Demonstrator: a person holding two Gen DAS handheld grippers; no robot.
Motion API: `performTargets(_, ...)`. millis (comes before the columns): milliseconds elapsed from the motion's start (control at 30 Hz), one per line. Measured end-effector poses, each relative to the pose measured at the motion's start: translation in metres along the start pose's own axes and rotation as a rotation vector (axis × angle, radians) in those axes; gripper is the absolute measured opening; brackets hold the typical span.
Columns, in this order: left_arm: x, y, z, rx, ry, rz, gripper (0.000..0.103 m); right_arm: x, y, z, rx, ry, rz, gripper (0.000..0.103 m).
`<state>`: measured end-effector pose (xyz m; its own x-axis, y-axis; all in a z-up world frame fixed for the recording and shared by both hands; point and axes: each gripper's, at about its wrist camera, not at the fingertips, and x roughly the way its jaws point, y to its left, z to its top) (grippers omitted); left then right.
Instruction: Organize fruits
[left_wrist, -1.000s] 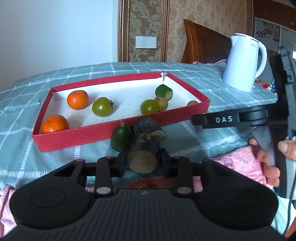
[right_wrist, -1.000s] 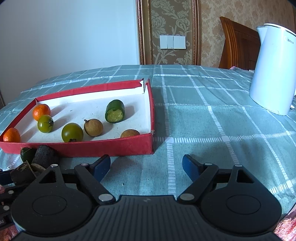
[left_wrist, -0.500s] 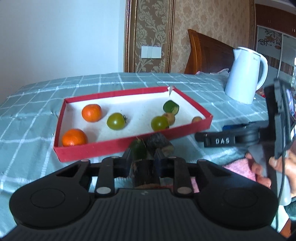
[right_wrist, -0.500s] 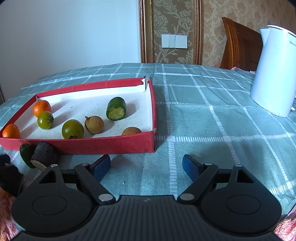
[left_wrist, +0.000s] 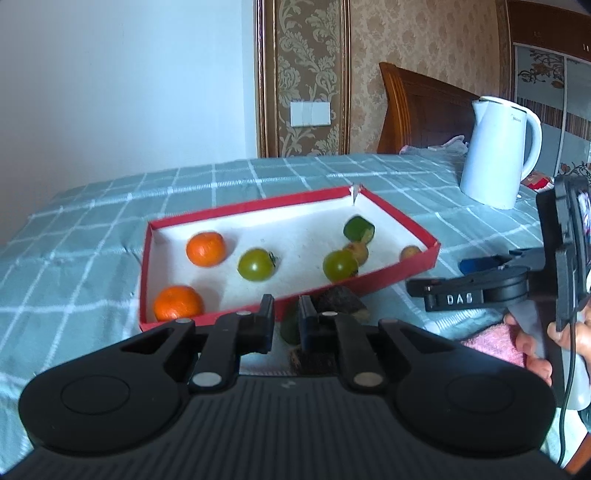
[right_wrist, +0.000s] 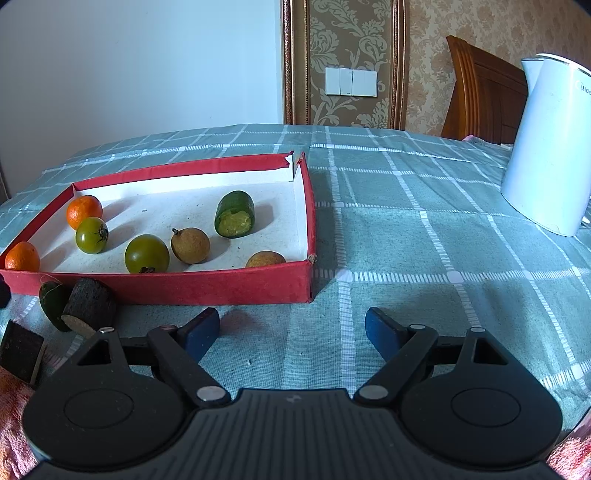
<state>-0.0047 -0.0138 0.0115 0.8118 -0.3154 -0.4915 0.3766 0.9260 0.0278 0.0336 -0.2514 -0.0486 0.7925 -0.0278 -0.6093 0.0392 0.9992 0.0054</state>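
Red tray (right_wrist: 236, 286) sits on the checked tablecloth (right_wrist: 424, 258) and serves as the landmark. Inside it: two oranges (left_wrist: 205, 249) (left_wrist: 178, 302) at the end farthest from the kettle (left_wrist: 498, 151), two green tomatoes (right_wrist: 91, 235) (right_wrist: 146, 253) mid-tray, a brown longan (right_wrist: 190, 245) touching nothing in the right wrist view, a second longan (right_wrist: 265, 259) against the near wall, and a cut green fruit piece (right_wrist: 235, 219) toward the kettle-side end. Outside the tray, just in front of its near wall: a green fruit (right_wrist: 53, 304) touching a dark bark-skinned chunk (right_wrist: 88, 306), both on the cloth; another dark chunk (right_wrist: 20, 350) lies nearer the camera beside a pink towel (right_wrist: 11, 406). Left gripper (left_wrist: 286, 321) hangs in front of the near wall above those loose pieces, fingers (left_wrist: 266, 317) narrowly apart with a small gap and nothing visibly pinched between them. Right gripper (right_wrist: 291, 332) hovers over bare cloth in front of the tray's kettle-side corner, blue-padded fingers (right_wrist: 199, 330) spread wide, holding nothing. Left wrist view also shows the person's hand (left_wrist: 532, 347) on the right gripper's handle.
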Motion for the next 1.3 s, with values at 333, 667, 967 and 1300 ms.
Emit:
performTargets(333, 0.005, 0.016, 0.026, -0.006, -0.041, 0.034, 0.012, 0.001, 0.001, 0.0, -0.004, 0.003, 0.001, 0.088)
performTargets(667, 0.06, 0.02, 0.053, 0.0, -0.044, 0.027, 0.012, 0.002, 0.002, -0.001, -0.009, 0.004, -0.001, 0.09)
performTargets(967, 0.121, 0.017, 0.064, 0.019, 0.03, 0.054, 0.013, 0.003, 0.003, 0.0, -0.01, 0.007, 0.001, 0.092)
performTargets(1300, 0.164, 0.032, 0.057, -0.042, 0.133, 0.051, 0.013, 0.003, 0.002, 0.0, -0.013, 0.011, 0.004, 0.094)
